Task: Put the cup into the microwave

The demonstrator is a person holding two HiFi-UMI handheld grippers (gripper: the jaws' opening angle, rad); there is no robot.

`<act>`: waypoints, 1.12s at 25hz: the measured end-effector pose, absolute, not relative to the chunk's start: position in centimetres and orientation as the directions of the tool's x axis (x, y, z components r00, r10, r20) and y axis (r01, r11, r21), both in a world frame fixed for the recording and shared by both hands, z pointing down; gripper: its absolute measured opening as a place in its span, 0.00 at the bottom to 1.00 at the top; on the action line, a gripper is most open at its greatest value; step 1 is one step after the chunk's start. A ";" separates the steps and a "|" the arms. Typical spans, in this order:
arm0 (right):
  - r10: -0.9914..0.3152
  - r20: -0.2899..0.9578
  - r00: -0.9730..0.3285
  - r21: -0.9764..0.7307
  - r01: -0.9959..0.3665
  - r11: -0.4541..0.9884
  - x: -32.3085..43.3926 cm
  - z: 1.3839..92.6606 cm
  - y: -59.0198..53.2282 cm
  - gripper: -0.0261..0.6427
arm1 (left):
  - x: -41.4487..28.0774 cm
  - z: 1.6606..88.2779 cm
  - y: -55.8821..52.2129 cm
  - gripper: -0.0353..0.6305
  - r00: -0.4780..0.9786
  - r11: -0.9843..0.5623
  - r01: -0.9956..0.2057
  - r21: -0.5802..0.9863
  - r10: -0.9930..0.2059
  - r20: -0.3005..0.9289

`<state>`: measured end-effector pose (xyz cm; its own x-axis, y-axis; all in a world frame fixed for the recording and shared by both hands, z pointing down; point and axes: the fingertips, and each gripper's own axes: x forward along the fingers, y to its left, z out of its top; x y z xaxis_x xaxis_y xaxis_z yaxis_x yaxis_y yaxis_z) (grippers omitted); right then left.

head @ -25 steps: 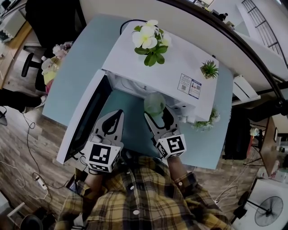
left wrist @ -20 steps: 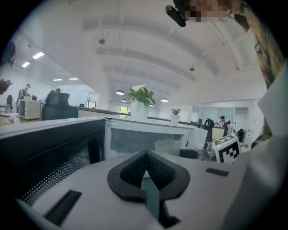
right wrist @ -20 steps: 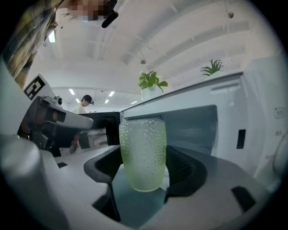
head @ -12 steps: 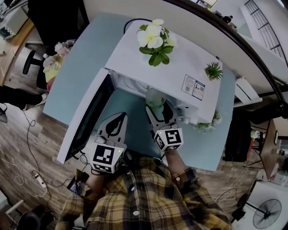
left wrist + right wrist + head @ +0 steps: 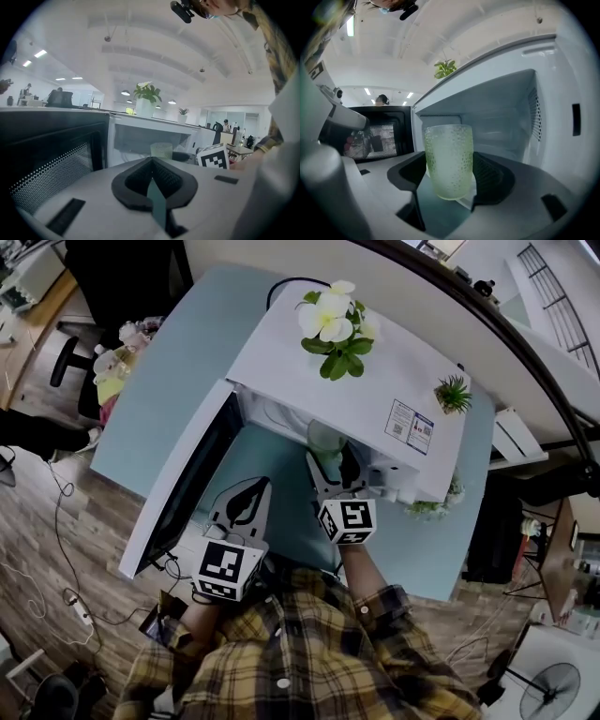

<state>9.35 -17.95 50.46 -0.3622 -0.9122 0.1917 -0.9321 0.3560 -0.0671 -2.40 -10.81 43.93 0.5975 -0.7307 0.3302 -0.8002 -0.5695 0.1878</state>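
The person wears a yellow plaid shirt (image 5: 309, 662); white left gripper (image 5: 255, 486) and right gripper (image 5: 333, 458) carry marker cubes (image 5: 225, 568).

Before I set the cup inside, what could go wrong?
The right tool grips the cup only low down, so it may tip on a bump. The microwave's right wall sits close to that tool and could be struck. The left tool, shut, lies beside the open door and might knock it.

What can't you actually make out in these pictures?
Inside of the microwave: in the head view, its own top covers the cavity.
Whether the cup holds anything: in the right gripper view, its pebbled wall is too cloudy; in the head view, it is too small.
Print on the label: in the head view, too small.
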 end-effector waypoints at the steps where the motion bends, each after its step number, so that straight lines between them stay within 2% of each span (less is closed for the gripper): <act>1: -0.913 0.194 -0.358 -0.067 -0.933 0.352 9.4 50.6 -18.2 0.51 | -2.4 44.0 -10.8 0.03 0.597 -0.568 -0.801 0.189 -0.730 0.332; 28: -0.909 0.257 -0.329 -0.090 -0.944 0.317 8.8 52.9 -20.4 0.51 | -3.1 44.4 -10.2 0.03 0.595 -0.560 -0.802 0.206 -0.727 0.341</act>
